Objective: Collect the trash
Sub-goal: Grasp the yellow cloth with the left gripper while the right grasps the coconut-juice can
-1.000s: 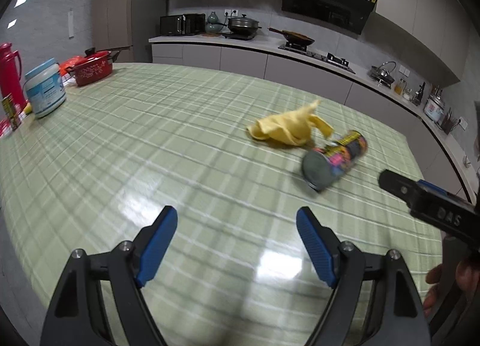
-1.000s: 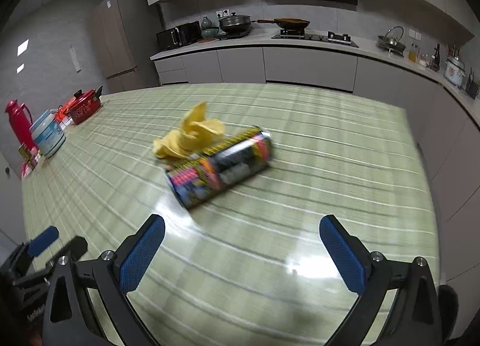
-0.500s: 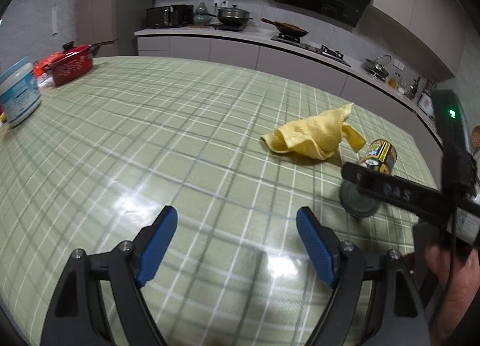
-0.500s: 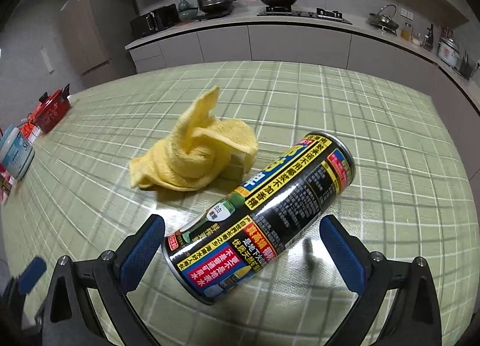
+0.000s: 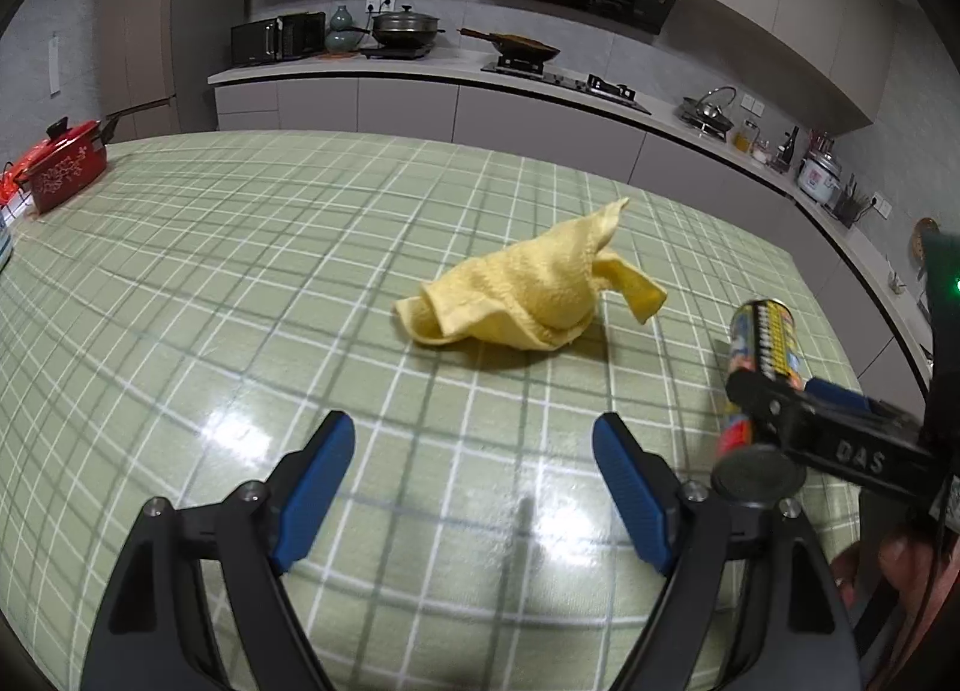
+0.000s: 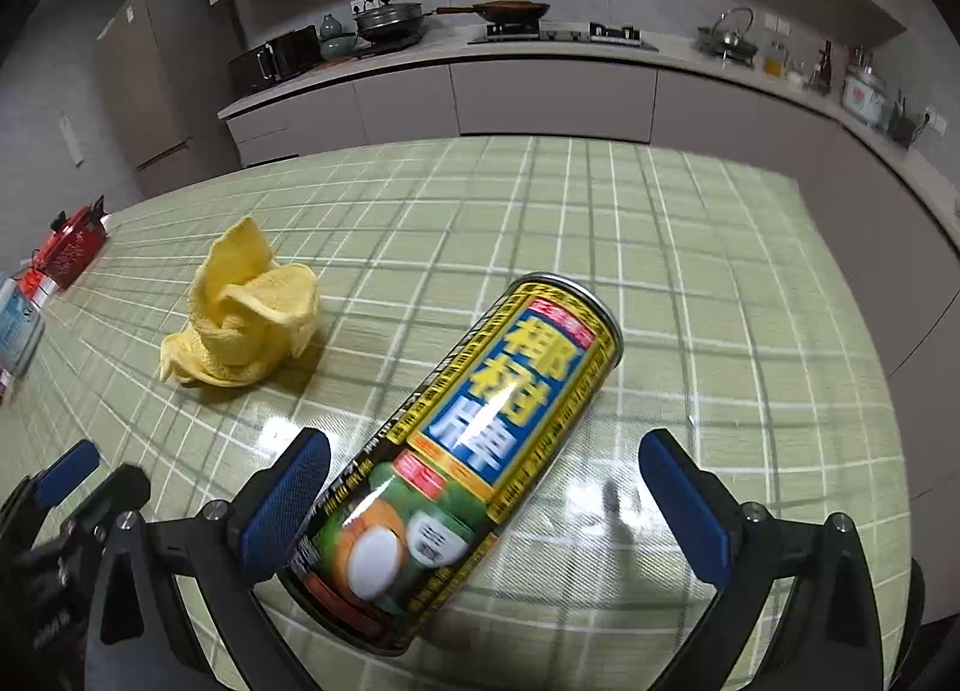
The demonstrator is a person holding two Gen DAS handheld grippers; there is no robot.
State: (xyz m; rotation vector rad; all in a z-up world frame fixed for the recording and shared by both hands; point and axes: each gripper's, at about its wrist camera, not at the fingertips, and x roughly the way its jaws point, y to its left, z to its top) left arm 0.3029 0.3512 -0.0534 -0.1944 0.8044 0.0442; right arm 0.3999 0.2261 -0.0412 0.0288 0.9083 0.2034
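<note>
A tall drink can (image 6: 468, 451) with a blue, yellow and black label lies on its side on the green checked tablecloth (image 6: 720, 301). My right gripper (image 6: 486, 445) straddles it. Its jaws are closing, the left pad sits close to the can's base, and the right pad (image 6: 684, 505) stands well clear. A crumpled yellow cloth (image 5: 528, 295) lies left of the can (image 5: 762, 343). My left gripper (image 5: 474, 433) is open over bare tablecloth, just short of the cloth, with nothing between its fingers. In the left wrist view the right gripper's finger (image 5: 828, 445) crosses in front of the can.
A red pot (image 5: 63, 169) stands at the table's far left edge, with a white tub (image 6: 15, 325) near it. The table's right edge (image 6: 900, 367) runs close to the can. Behind the table is a kitchen counter (image 5: 420, 61) with pots and a stove.
Both grippers moved forward and lower. The right one came down around the can, which now lies between its jaws. The left one drew nearer the yellow cloth.
</note>
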